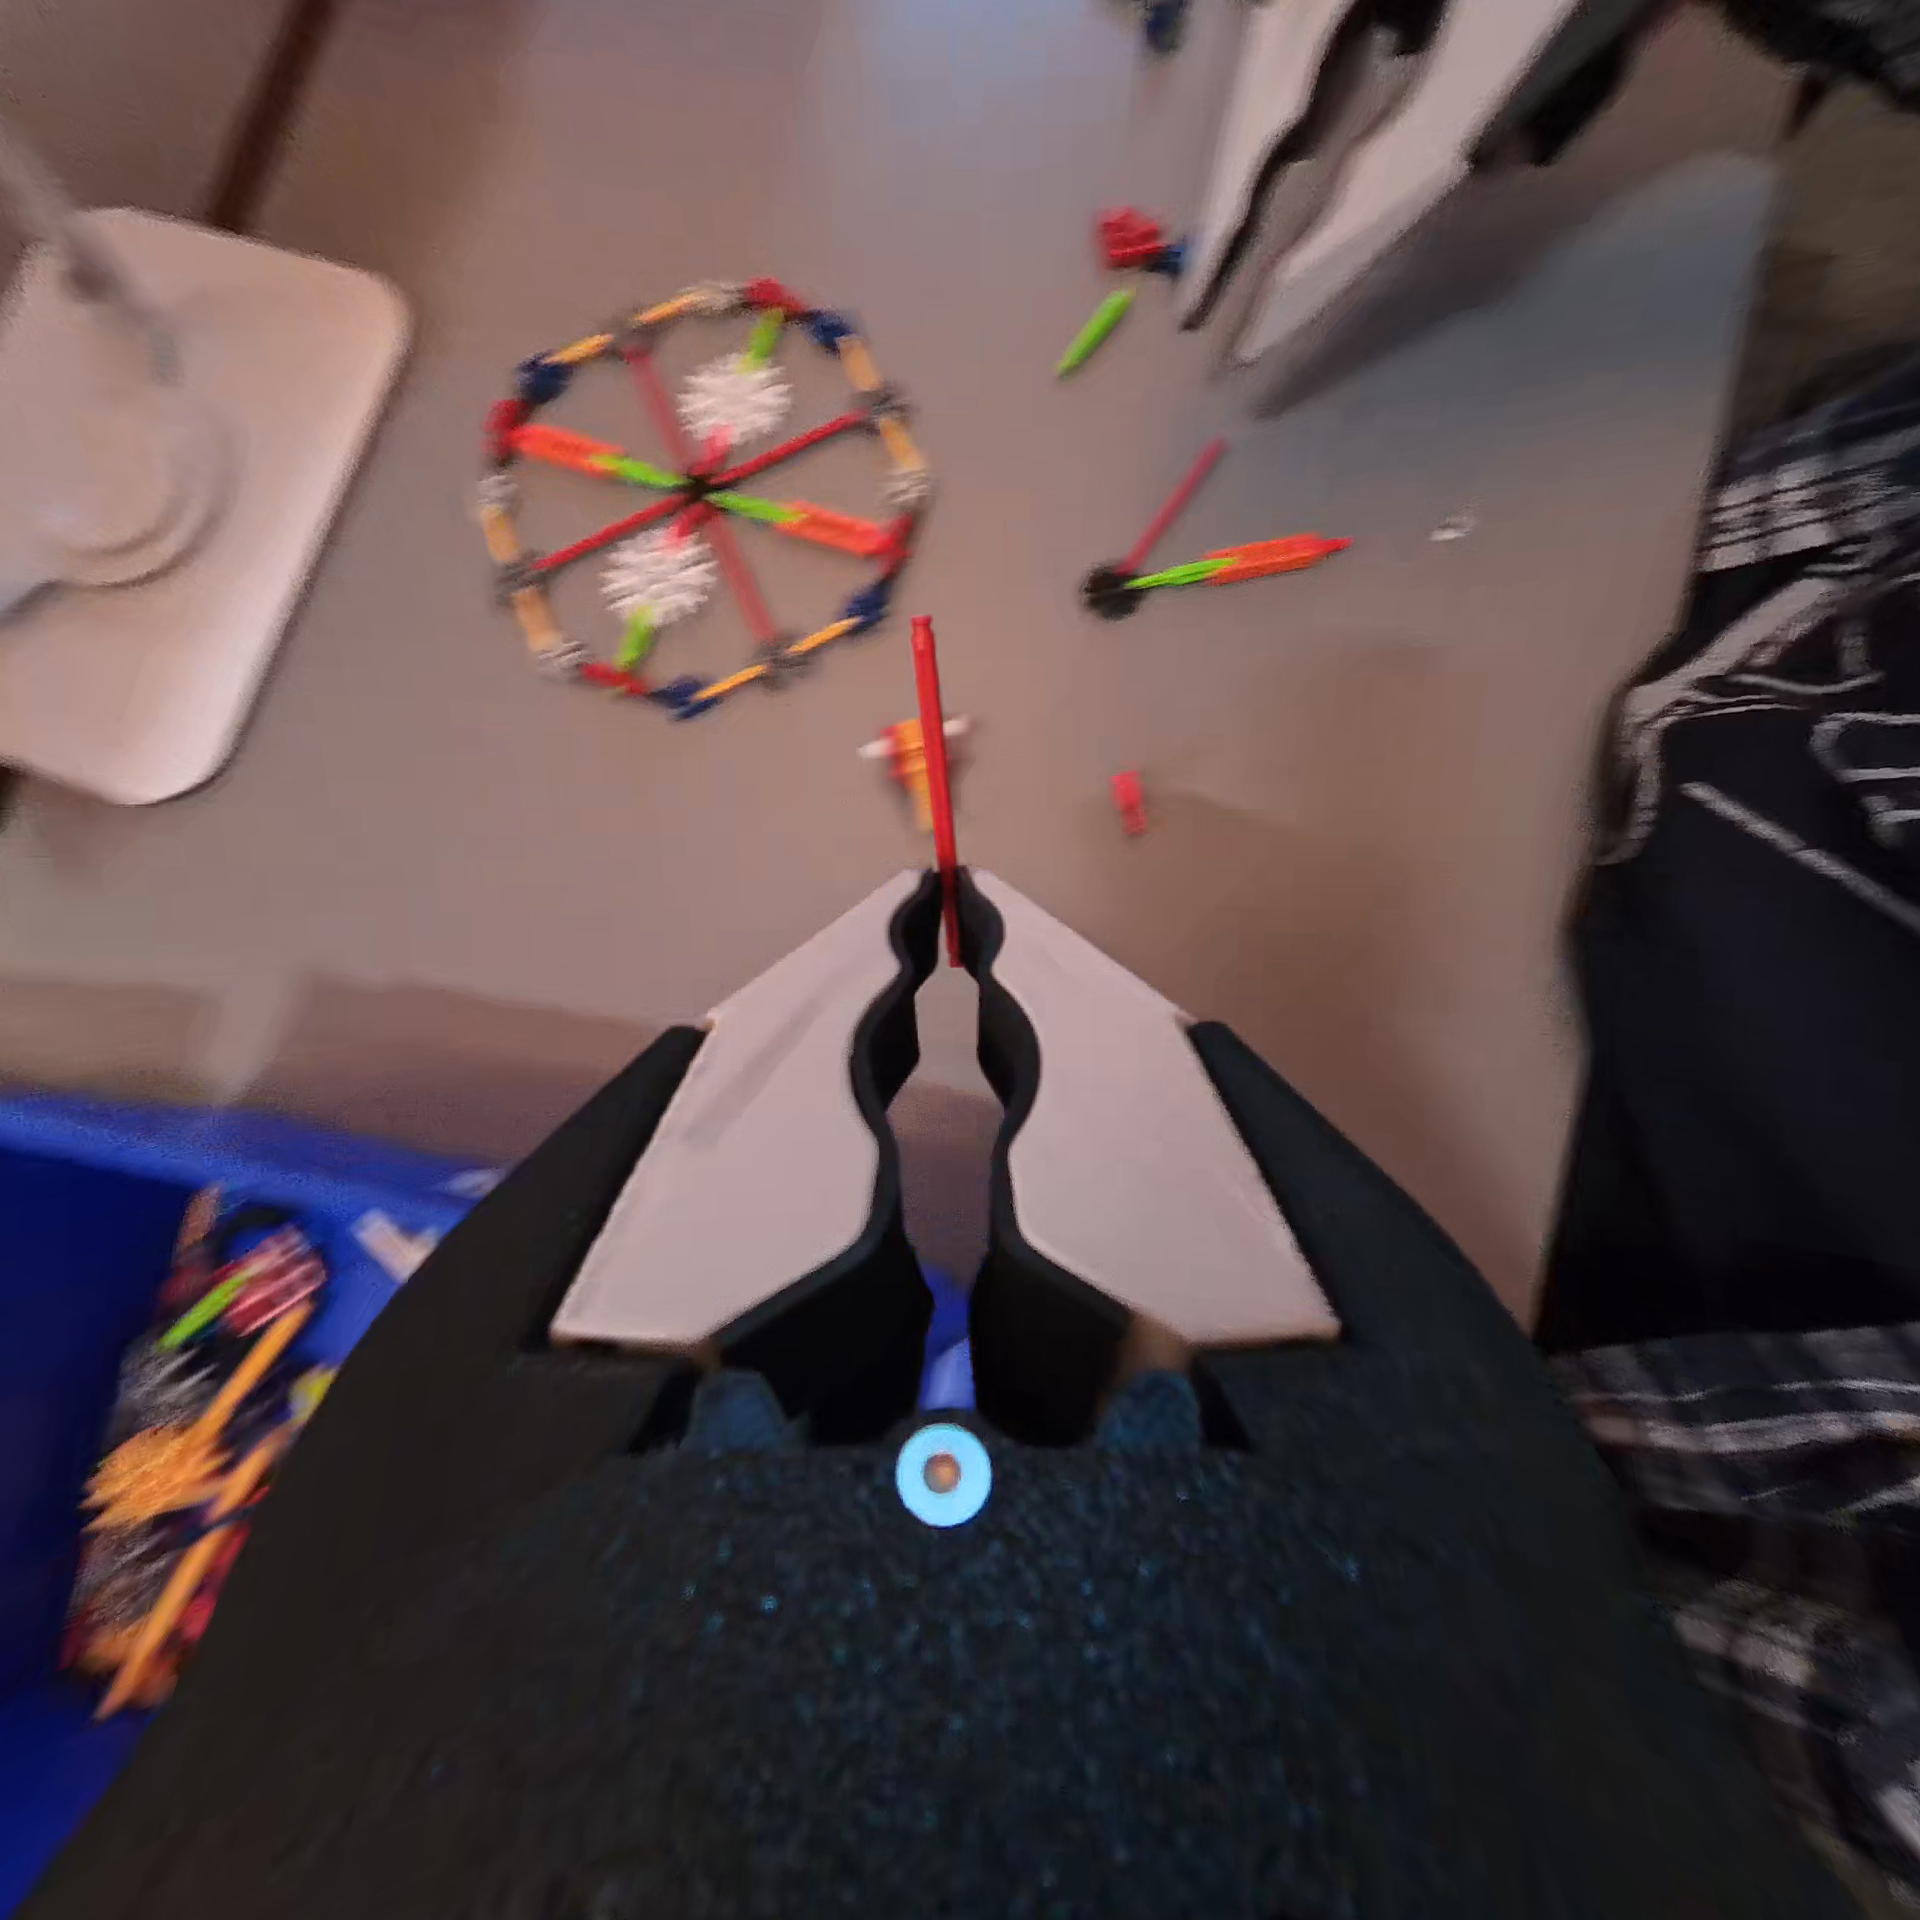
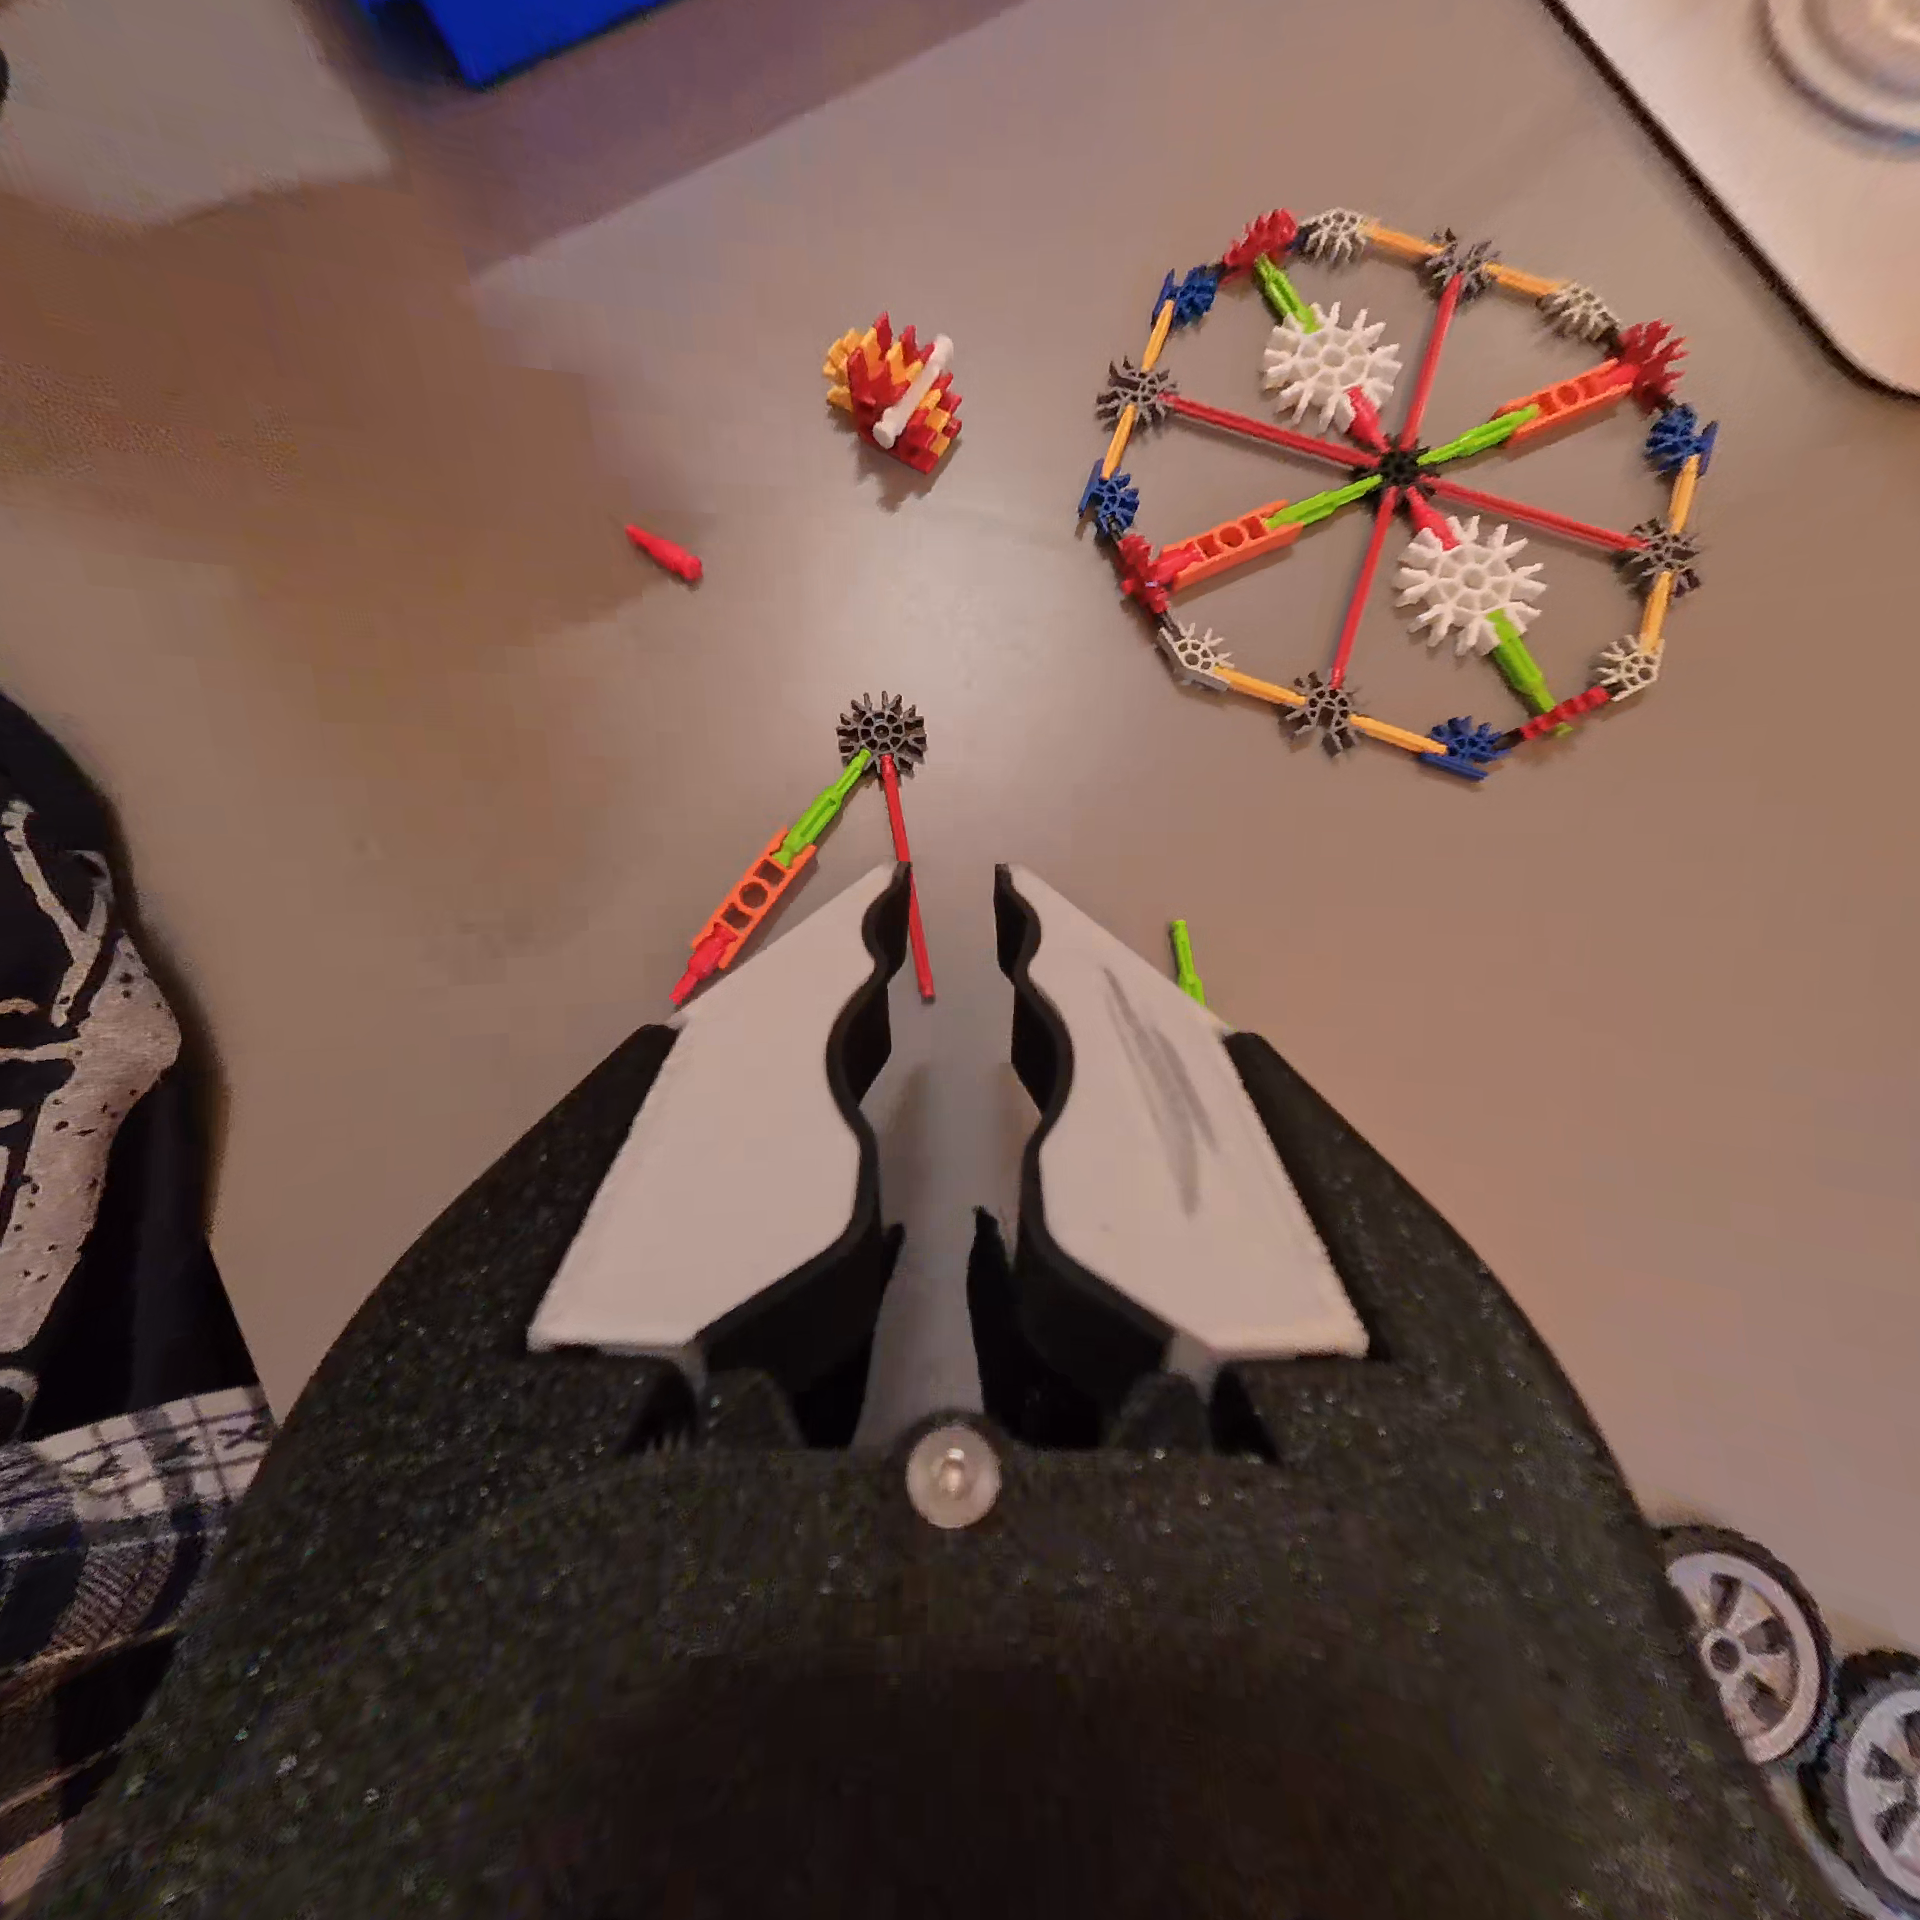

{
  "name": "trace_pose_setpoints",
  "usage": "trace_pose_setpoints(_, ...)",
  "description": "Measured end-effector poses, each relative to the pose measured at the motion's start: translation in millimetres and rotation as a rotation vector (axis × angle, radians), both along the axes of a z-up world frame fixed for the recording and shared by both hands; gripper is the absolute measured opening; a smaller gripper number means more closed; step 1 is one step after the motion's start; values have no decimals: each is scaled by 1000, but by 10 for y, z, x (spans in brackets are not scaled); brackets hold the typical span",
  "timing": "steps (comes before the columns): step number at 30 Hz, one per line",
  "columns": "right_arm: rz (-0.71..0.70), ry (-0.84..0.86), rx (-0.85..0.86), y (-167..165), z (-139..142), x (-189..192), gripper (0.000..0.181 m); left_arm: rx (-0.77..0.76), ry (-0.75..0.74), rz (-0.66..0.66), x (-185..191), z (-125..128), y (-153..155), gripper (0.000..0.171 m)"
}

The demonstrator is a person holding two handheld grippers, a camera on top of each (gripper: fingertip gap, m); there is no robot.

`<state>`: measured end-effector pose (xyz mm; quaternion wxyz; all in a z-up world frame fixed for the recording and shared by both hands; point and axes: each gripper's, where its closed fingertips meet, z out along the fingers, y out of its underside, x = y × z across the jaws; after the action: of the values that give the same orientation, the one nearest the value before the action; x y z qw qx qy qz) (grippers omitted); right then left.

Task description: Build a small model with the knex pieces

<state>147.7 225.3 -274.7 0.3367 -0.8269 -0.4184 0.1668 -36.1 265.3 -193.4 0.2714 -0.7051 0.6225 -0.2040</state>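
My left gripper point(image 1: 943, 878) is shut on a thin red rod point(image 1: 931, 748) that sticks out ahead of its tips, above the grey table. My right gripper point(image 2: 948, 883) is open, its tips just above the table. A second red rod point(image 2: 906, 883) lies between its jaws, close to the left finger, plugged into a black round connector point(image 2: 881, 734) that also carries a green and orange rod point(image 2: 771, 871). That small assembly also shows in the left wrist view point(image 1: 1210, 566). The right gripper shows far off in the left wrist view point(image 1: 1288, 249).
A flat multicolour wheel of rods and connectors point(image 2: 1397, 478) lies on the table, seen in the left view too point(image 1: 701, 488). A red-yellow connector stack point(image 2: 896, 393), a short red piece point(image 2: 665, 553) and a green rod point(image 2: 1184, 961) lie loose. A blue bin of parts point(image 1: 156, 1403) and toy wheels point(image 2: 1756, 1652) sit nearby. My hands' fingertips stand some 20 cm from each other. Left tips and right tips are each some 15 cm from the red-yellow connector stack point(image 2: 896, 393).
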Motion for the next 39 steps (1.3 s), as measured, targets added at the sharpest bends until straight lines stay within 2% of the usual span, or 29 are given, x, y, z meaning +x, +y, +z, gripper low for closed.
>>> trace_pose_setpoints(2,10,19,24,-45,38,-10,16,-73,-33,-38,251,-133,-348,1)
trace_pose_setpoints(4,26,33,45,-101,58,-27,16,-135,-54,-38,433,-289,-544,1)
trace_pose_setpoints(10,41,84,80,-184,63,-94,16,-372,-151,84,849,-733,-709,1)
trace_pose_setpoints(14,56,90,100,-173,21,-163,16,-468,-175,182,960,-952,-782,1)
trace_pose_setpoints(18,94,81,98,-131,-72,-257,16,-503,-178,252,1015,-1109,-821,1)
trace_pose_setpoints(24,196,23,74,-87,-264,-411,26,-486,-161,320,1044,-1201,-714,1)
trace_pose_setpoints(39,228,-36,102,6,-381,-549,23,-497,-180,401,1080,-1263,-719,1)
